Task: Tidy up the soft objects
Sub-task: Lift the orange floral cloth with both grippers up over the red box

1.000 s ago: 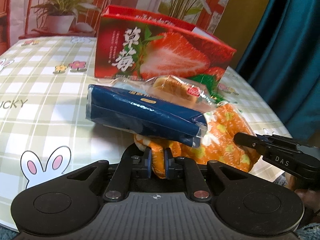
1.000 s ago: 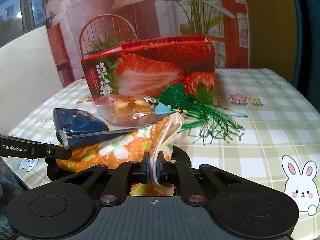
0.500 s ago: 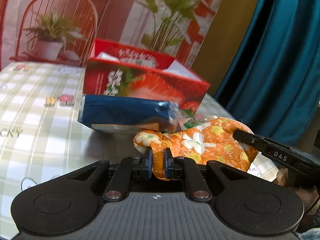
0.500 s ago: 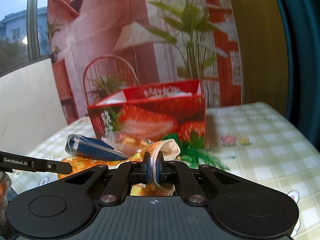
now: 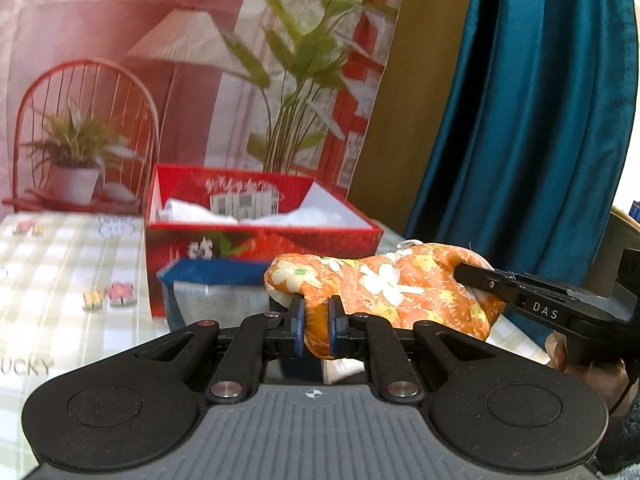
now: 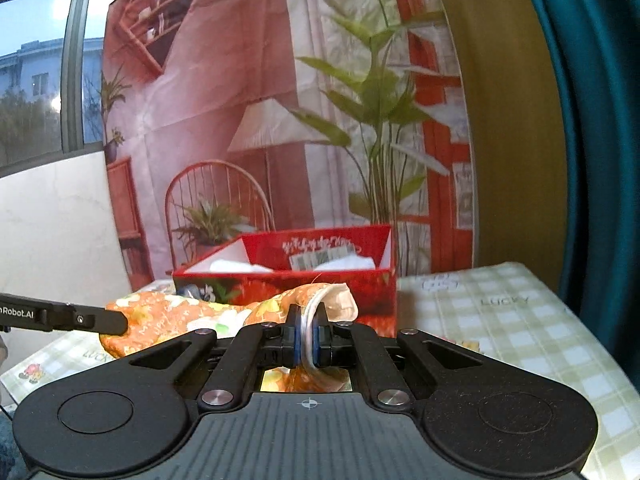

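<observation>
Left wrist view: the left gripper point(image 5: 314, 320) pinches the orange floral cloth point(image 5: 384, 288), held before the open red box point(image 5: 260, 220) containing white paper point(image 5: 192, 210). A blue packet point(image 5: 212, 272) sits partly hidden.

Right wrist view: the right gripper point(image 6: 306, 336) clamps the cloth's pale edge; the box's contents blur.

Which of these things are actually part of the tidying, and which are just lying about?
Part of the job:
orange floral cloth pouch, held at both ends
left gripper
right gripper
red strawberry box, open

Just lying about:
blue packet
checked tablecloth
teal curtain
</observation>
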Motion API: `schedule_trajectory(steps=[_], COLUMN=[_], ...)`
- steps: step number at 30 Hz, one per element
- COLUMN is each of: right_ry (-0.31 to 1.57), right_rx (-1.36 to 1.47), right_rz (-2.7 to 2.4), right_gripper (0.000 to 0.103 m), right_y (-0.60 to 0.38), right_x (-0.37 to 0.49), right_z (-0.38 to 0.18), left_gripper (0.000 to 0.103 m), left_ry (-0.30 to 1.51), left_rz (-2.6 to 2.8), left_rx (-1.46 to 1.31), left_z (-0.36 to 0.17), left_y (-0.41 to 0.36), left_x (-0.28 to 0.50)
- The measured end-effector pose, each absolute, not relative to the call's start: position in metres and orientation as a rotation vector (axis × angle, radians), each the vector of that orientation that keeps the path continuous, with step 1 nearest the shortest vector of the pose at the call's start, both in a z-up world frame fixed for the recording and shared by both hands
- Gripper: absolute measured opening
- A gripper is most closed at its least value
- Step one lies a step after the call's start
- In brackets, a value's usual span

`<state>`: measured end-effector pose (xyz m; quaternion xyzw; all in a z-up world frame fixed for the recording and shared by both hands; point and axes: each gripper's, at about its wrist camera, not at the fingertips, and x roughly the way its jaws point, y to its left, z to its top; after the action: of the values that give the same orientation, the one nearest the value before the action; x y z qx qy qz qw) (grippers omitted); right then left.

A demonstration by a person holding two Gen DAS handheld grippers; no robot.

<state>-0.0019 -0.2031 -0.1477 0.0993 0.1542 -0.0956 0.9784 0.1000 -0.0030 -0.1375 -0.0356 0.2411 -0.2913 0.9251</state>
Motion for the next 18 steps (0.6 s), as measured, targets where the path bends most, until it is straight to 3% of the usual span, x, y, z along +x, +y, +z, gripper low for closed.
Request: schedule_trajectory(steps=[18], right_ry=[0.318], right_rx=[0.131], right_rz=[-0.139], right_gripper=[0.005], right_y=[-0.210], right_x=[0.050], right_z=[-0.135], left_gripper=[0.012], left_ry=[0.459], left_rz=[-0.508], left_rx=[0.005], left_z=[-0.117], left_y=[-0.009], left_x=[0.162])
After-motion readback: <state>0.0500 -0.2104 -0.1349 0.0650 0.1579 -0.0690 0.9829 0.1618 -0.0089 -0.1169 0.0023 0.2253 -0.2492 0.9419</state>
